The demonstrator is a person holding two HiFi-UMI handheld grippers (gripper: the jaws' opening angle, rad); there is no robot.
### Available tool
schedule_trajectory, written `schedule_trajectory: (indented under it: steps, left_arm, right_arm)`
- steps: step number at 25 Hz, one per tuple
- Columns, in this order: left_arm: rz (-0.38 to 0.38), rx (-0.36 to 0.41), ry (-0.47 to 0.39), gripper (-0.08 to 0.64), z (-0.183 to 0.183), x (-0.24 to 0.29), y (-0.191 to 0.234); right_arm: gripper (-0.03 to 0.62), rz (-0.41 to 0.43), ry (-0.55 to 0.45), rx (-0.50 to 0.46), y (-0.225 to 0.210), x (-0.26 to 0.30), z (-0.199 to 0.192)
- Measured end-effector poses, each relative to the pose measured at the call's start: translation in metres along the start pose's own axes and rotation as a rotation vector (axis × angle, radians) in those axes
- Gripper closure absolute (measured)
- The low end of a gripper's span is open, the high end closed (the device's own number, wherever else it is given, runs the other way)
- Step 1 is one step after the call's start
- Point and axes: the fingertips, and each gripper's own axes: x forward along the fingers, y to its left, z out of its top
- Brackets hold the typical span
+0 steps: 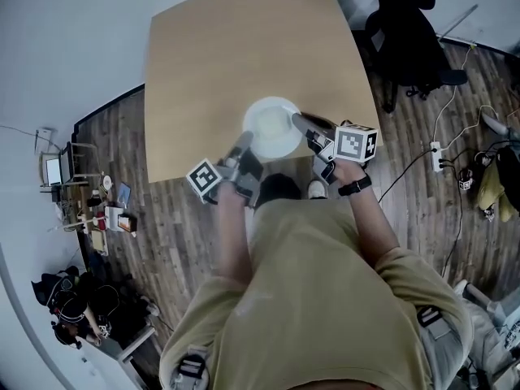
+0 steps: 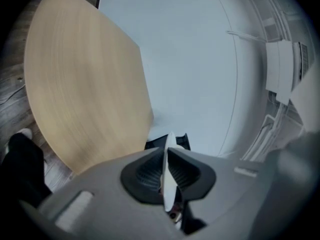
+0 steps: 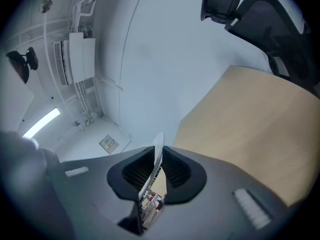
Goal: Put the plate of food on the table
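A round white plate [image 1: 272, 128] sits over the near edge of the light wooden table [image 1: 211, 71]; whether it rests on the wood I cannot tell. From above its surface looks plain white. My left gripper [image 1: 245, 149] is at the plate's near-left rim. In the left gripper view its jaws [image 2: 166, 169] are pressed tight on the thin white rim [image 2: 170, 144]. My right gripper [image 1: 302, 124] is at the plate's right rim. In the right gripper view [image 3: 156, 169] the rim [image 3: 159, 141] lies against one pad, with a narrow gap on the other side.
A black office chair [image 1: 406, 39] stands beyond the table's right corner. A power strip with cables [image 1: 439, 157] lies on the wood floor to the right. Boxes and small items [image 1: 97, 210] crowd the floor at left. The tabletop [image 2: 75, 84] stretches away past the plate.
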Motion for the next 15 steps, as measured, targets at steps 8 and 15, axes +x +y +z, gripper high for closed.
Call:
schedule_trajectory:
  steps: [8, 15]
  left_arm:
    - [0.040, -0.006, 0.082, 0.538, 0.028, 0.068, 0.035]
    - [0.079, 0.079, 0.138, 0.541, 0.072, 0.129, 0.066]
  right_arm:
    - [0.538, -0.049, -0.038, -0.028, -0.067, 0.025, 0.024]
    - [0.537, -0.167, 0.024, 0.011, -0.131, 0.069, 0.049]
